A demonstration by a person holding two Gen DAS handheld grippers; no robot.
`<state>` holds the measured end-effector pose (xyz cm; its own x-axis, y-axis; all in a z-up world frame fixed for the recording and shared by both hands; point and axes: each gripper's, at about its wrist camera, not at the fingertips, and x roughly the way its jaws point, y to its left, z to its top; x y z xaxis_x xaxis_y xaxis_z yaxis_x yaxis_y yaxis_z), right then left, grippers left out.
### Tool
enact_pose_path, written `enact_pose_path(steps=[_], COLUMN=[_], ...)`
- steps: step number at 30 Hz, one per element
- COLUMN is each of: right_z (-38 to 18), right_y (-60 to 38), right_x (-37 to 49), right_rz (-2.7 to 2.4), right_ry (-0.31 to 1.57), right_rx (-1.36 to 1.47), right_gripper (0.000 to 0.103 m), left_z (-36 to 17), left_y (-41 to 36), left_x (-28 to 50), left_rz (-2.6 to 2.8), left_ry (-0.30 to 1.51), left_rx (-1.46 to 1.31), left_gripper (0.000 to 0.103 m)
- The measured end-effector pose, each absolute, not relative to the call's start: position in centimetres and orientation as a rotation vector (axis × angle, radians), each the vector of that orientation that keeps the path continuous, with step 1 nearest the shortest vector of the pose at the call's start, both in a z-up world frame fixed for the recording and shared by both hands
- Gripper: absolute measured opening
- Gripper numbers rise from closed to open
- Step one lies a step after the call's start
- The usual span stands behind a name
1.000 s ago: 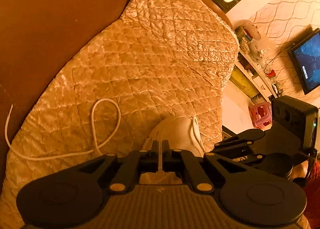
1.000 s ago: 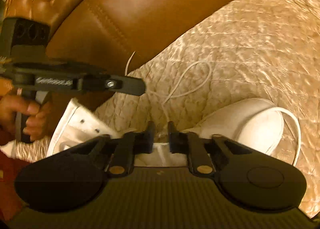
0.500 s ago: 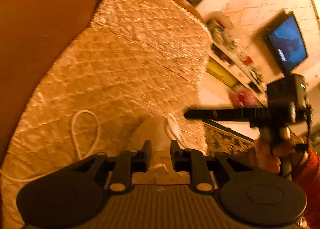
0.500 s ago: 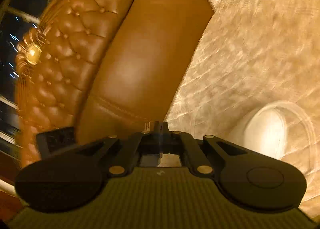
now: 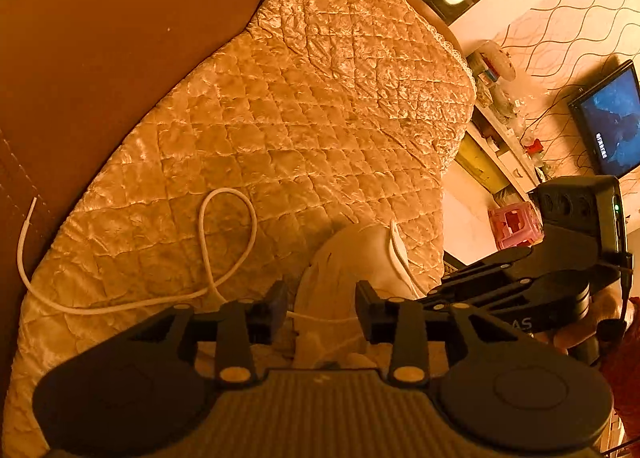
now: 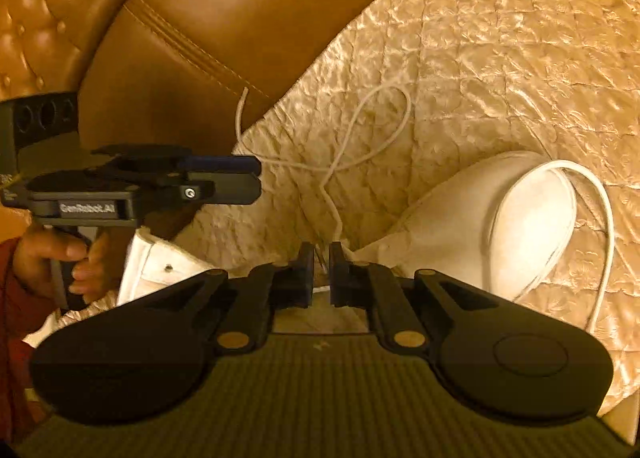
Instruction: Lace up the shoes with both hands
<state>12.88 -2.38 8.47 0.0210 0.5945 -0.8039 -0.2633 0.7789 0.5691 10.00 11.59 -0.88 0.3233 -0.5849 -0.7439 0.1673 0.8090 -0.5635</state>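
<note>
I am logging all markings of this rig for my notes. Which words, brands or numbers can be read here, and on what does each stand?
"GenRobot.AI": on the side label of the left gripper, right wrist view.
"AS": end of a partly hidden marking on the right gripper.
Television: small white on-screen text, too small to read.
Nothing else is readable.

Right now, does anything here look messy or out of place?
Yes: the thin white shoelace sprawls in a loose loop across the quilted golden cover, its free end lying against the brown leather backrest. The white shoe lies on this sofa seat, an odd place for footwear.
</note>
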Motion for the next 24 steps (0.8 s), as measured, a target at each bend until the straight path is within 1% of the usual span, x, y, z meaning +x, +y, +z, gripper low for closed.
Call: enact_pose_path(steps=[2,4,7,8,9,11,12,13,14,16,17,19,20,24], right_z=[8.7,8.2,7.1,6.6,6.5,7.0,7.5,8.1,8.9,9.4,9.1,8.7,8.7,8.8], right_y=[-2.1,-2.8,-5.7,-6.8,-7.6,-8.8,-9.0,-8.9,-8.4,-6.6,-5.8,-4.5,-4.0,-3.1], right_x=[12.7,12.7,12.5,12.2,11.9,11.4,11.3,11.3,11.4,11.9,12.1,12.5,12.7,13.4], right_rz=[0.657,0.632,0.59,0.583,0.584,0.588,0.581,0.567,0.543,0.546,0.565,0.605,0.614,0.634], right_ry=[1.395,1.373,1.294,1.25,1.198,1.098,1.073,1.067,1.081,1.173,1.237,1.321,1.344,1.398], right_rx=[0.285,0.358,0.619,0.736,0.832,0.968,0.975,0.939,0.823,0.601,0.548,0.474,0.44,0.374], right_gripper=[0.003,0.003,0.004,0.001,0.002,0.002,0.002,0.002,0.002,0.005,0.005,0.014,0.016,0.016], left_z=[-0.7,-0.5,-0.4,-0.5,-0.4,-0.3,-0.2,-0.1,0.0,-0.1,-0.2,-0.3,-0.4,-0.7], left_y=[11.5,11.6,11.4,11.3,11.1,10.5,10.2,10.1,10.1,10.5,10.8,11.4,11.6,12.1], left_x=[9.9,10.0,10.0,10.0,10.0,10.1,10.2,10.2,10.2,10.2,10.1,10.0,9.8,9.8], left_rz=[-0.527,-0.549,-0.608,-0.631,-0.655,-0.683,-0.68,-0.671,-0.663,-0.642,-0.629,-0.605,-0.597,-0.578], left_ry=[1.139,1.128,1.113,1.113,1.115,1.117,1.12,1.117,1.114,1.114,1.115,1.12,1.124,1.138], left_rx=[-0.419,-0.427,-0.436,-0.439,-0.442,-0.43,-0.41,-0.406,-0.404,-0.424,-0.43,-0.443,-0.45,-0.451], left_gripper=[0.041,0.041,0.041,0.041,0.041,0.041,0.041,0.041,0.041,0.041,0.041,0.043,0.043,0.047])
